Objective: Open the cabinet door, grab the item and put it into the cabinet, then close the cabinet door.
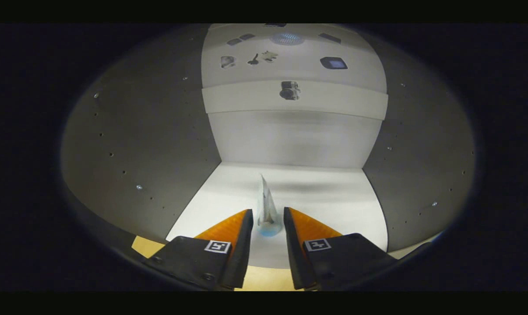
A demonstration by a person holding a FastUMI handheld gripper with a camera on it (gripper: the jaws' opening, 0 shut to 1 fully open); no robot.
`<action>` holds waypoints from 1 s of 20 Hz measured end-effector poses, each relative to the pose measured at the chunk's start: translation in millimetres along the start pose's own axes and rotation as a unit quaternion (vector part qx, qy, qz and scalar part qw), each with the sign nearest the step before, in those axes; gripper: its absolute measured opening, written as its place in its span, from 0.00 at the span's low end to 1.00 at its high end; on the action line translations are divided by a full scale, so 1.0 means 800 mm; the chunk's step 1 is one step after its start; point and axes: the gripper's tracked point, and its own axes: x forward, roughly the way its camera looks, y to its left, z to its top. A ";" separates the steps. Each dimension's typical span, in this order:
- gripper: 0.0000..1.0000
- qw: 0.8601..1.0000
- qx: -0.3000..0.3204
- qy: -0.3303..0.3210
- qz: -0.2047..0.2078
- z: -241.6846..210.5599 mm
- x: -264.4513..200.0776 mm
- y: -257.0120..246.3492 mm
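**Item stood on the cabinet floor**

The gripper [268, 218] sat at the cabinet's mouth, its fingers slightly parted around the item [267, 210], though contact could not be told. The thin, pale item stood upright on the cabinet [316, 192] floor. Beyond it rose the cabinet's back wall.

Shelf floor: you have the pale cabinet shelf [325, 197] ahead of you, running back to a light rear wall between two grey side panels.
On it: one thin, clear pointed item [267, 210] stands upright near the front edge.
Fingers: your gripper [268, 221] sits parted, the item between the tips, contact unclear.
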 end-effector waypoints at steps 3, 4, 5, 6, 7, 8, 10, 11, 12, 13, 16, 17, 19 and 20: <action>0.70 1.000 0.006 -0.002 0.001 -0.002 -0.001 0.001; 0.70 1.000 0.007 -0.005 -0.001 0.000 -0.006 0.000; 0.74 1.000 0.006 -0.008 -0.002 0.000 -0.009 0.000; 0.80 1.000 0.006 -0.012 -0.003 0.001 -0.014 0.000; 0.88 1.000 0.005 -0.018 -0.003 0.004 -0.018 0.001; 0.91 1.000 0.005 -0.023 -0.004 0.006 -0.025 0.002; 0.94 0.999 0.004 -0.037 -0.007 0.010 -0.044 0.004; 0.94 0.999 0.002 -0.047 -0.007 0.012 -0.054 0.006; 0.94 0.998 0.000 -0.058 -0.009 0.014 -0.067 0.009; 0.94 0.998 -0.002 -0.070 -0.007 0.016 -0.079 0.013; 0.94 0.995 -0.008 -0.098 0.003 0.012 -0.122 0.031; 0.94 0.994 -0.009 -0.108 0.005 0.011 -0.138 0.037; 0.94 0.991 -0.011 -0.136 0.008 0.009 -0.174 0.049; 0.94 0.988 -0.013 -0.150 0.009 0.006 -0.195 0.055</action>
